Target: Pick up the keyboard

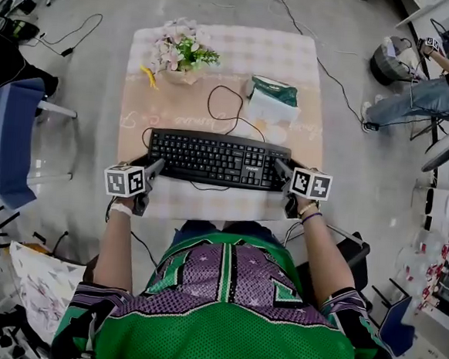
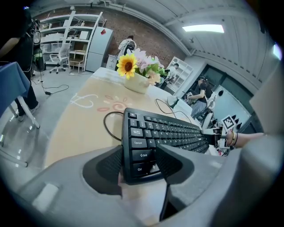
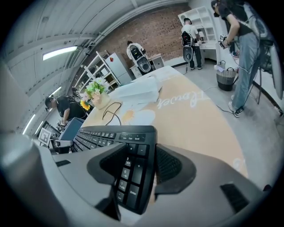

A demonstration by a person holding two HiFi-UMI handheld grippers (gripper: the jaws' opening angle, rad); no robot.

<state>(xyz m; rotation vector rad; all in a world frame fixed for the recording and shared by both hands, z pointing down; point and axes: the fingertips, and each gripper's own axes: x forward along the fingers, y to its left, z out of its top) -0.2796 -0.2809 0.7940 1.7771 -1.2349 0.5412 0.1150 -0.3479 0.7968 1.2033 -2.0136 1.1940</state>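
A black keyboard (image 1: 218, 159) lies across the near part of the table (image 1: 235, 48), its cable (image 1: 224, 110) looping toward the back. My left gripper (image 1: 154, 169) is shut on the keyboard's left end (image 2: 146, 146); in the left gripper view the gripper (image 2: 137, 162) has its pads against both sides of the corner keys. My right gripper (image 1: 281, 169) is shut on the right end (image 3: 133, 155), and in the right gripper view the gripper (image 3: 142, 166) has one pad over the number keys and the other at the outer edge.
A pot of flowers (image 1: 180, 53) stands at the table's back left. A green and white packet (image 1: 272, 100) sits behind the keyboard. A blue chair (image 1: 11, 139) stands to the left, and a seated person (image 1: 425, 82) is at the far right.
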